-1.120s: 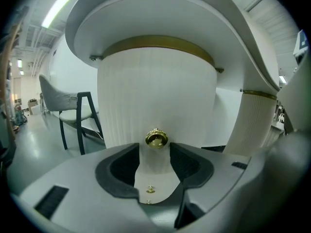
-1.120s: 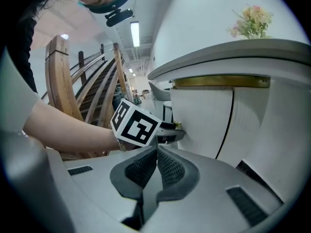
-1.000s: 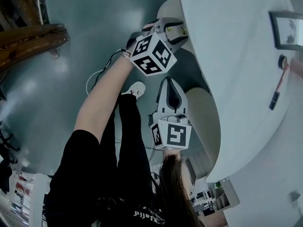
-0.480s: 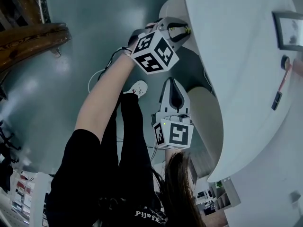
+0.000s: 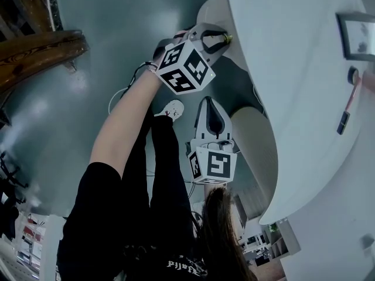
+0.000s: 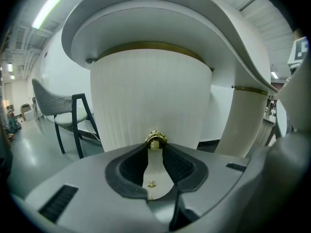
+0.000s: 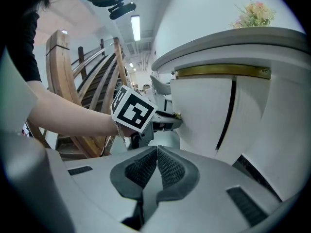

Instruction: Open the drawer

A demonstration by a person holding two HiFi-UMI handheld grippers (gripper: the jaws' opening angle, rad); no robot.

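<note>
2 grippers are held below the edge of a white table (image 5: 293, 69). The left gripper (image 6: 155, 149) is pointed at the drawer (image 6: 150, 96), a rounded, ribbed white front set under the tabletop, with a brass band (image 6: 150, 46) along its upper edge. A small brass knob (image 6: 155, 139) is mounted low on that front, at 12 o'clock from the jaws in the left gripper view. The jaws are closing, and the knob is caught between their tips, with the dark pads pressed against its 2 sides.

The right gripper (image 7: 157, 148) is held at 6 o'clock from the left one in the head view, apart from the drawer. Its jaws are brought together at the tips, and nothing is gripped between them. In the right gripper view, the left gripper's marker cube (image 7: 132, 111) is seen at 10 o'clock and a bare forearm (image 7: 68, 110) at 9 o'clock.

In the left gripper view, a grey chair (image 6: 65, 108) is seen at 9 o'clock from the drawer, and a second ribbed white column (image 6: 245, 123) at 3 o'clock. A bunch of flowers (image 7: 253, 14) is set on the tabletop, at 1 o'clock in the right gripper view. A curved wooden railing (image 5: 41, 45) is seen at 10 o'clock in the head view.
</note>
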